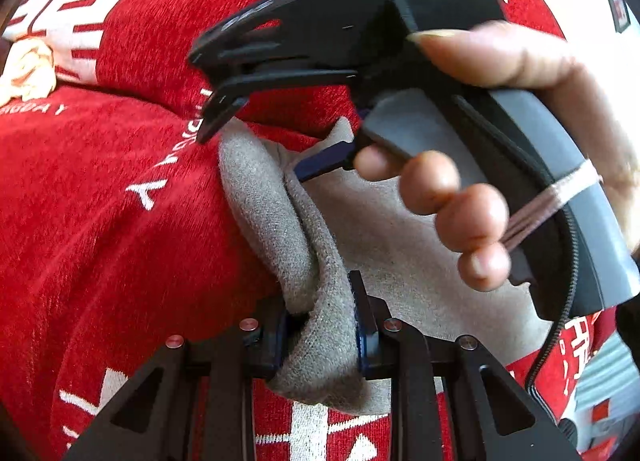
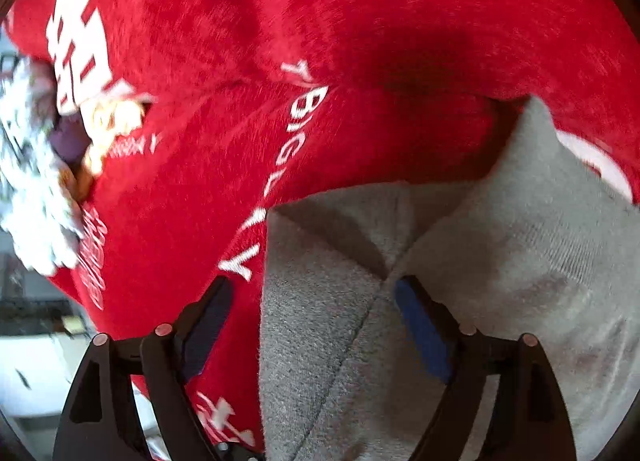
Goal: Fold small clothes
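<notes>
At lower centre of the left wrist view, the left claw (image 1: 320, 337) pinches a bunched fold of the soft grey knit garment (image 1: 276, 197) over the red printed cloth (image 1: 100, 221). Above it, the right claw (image 1: 256, 133), gripped by a hand (image 1: 500, 165), stands wide with nothing pressed between its blue pads.

Close, downward wrist views; shared sock (image 1: 276, 197).

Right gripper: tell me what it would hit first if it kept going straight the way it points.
Most likely the grey garment. The right gripper stands open just above it, its blue-padded finger over the grey fabric and the other over the red cloth. Depth is unclear, but nothing else lies between.
</notes>
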A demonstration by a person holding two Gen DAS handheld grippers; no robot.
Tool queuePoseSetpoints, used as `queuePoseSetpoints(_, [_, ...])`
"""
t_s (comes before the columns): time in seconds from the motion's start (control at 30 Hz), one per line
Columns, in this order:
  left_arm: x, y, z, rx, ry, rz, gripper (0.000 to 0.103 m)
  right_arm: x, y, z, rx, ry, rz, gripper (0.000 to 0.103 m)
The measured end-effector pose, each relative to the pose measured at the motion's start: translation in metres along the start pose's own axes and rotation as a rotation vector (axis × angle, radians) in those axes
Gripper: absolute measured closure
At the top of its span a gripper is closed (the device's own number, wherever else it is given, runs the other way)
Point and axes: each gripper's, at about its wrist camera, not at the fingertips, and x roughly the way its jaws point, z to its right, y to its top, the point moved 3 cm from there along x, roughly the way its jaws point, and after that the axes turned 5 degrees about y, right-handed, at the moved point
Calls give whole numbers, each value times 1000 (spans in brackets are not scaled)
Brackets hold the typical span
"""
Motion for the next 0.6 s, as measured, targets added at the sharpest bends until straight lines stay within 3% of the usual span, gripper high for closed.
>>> queuePoseSetpoints(0.2, [-3, -2, 6, 29, 24, 12, 77, 24, 1, -10, -93, -251, -76, 16])
queuePoseSetpoints(0.23, [-1, -1, 7, 26, 23, 8, 77, 27, 1, -10, -99, -271, -76, 21])
queuePoseSetpoints(0.33, [-1, -1, 5, 9, 11, -4, 77, 23, 0, -12, -139, -333, -29, 68])
queuePoseSetpoints(0.37, [0, -1, 3, 6, 8, -6, 77, 19, 0, -8, -132, -332, -17, 83])
queuePoseSetpoints(0.4, [3, 1, 1, 5, 9, -10, 77, 14, -1, -3, -119, -310, -4, 87])
queuePoseSetpoints(0.6, [-1, 2, 10, 37, 64, -29, 77, -12, -11, 14, -106, -194, 81, 90])
